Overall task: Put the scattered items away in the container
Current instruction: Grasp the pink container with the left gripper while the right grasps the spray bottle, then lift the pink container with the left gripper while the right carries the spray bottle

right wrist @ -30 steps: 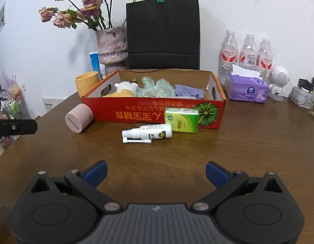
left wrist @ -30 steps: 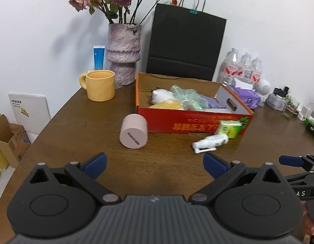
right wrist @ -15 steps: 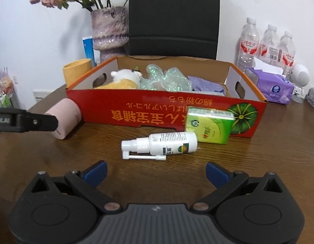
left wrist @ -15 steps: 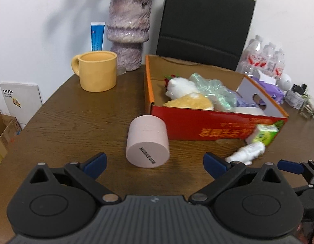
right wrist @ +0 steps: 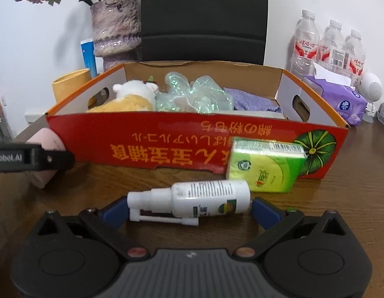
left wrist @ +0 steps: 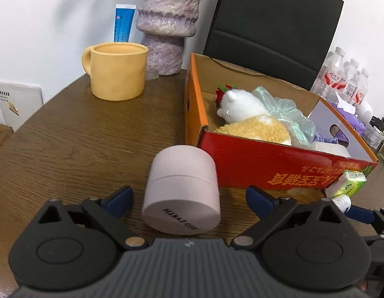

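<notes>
A pink jar (left wrist: 183, 188) lies on its side on the wooden table, between the fingers of my open left gripper (left wrist: 189, 198); the fingers stand apart from it. A white spray bottle (right wrist: 189, 201) lies crosswise between the fingers of my open right gripper (right wrist: 189, 209). A green tissue pack (right wrist: 265, 165) leans on the front wall of the red cardboard box (right wrist: 167, 146). The box (left wrist: 278, 168) holds a plush toy (left wrist: 249, 116), clear green wrap and purple cloth. The pink jar (right wrist: 42, 154) shows partly behind the left gripper's finger (right wrist: 30, 157).
A yellow mug (left wrist: 117, 70), a purple vase (left wrist: 167, 24) and a black paper bag (left wrist: 271, 29) stand behind the box. Water bottles (right wrist: 328, 42) and a purple tissue pack (right wrist: 341, 99) stand at the back right.
Both grippers have moved forward and lower. The jar now lies between the left fingers and the spray bottle between the right fingers.
</notes>
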